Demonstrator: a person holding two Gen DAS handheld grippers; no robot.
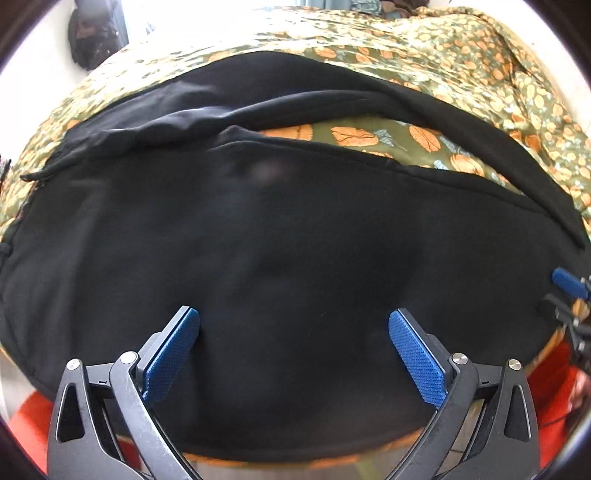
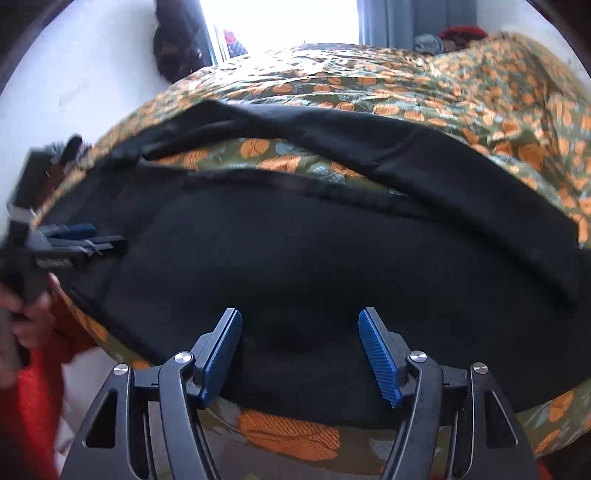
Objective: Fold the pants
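Black pants (image 1: 288, 236) lie spread on a bed, one leg near me and the other leg (image 1: 295, 88) farther back, with a strip of bedspread showing between them. My left gripper (image 1: 293, 325) is open and empty, its blue pads just over the near leg. My right gripper (image 2: 300, 325) is open and empty over the near leg (image 2: 314, 258) close to the bed's front edge. The right gripper shows at the right edge of the left wrist view (image 1: 569, 291). The left gripper shows at the left of the right wrist view (image 2: 77, 236), over the pants.
The bed has an olive bedspread (image 2: 461, 85) with orange leaf print, bunched up at the back right. A white wall (image 2: 92, 74) with a dark hanging object (image 2: 177, 44) is at left, a bright window (image 2: 280, 22) behind. The person's orange clothing (image 2: 29, 406) is below the bed edge.
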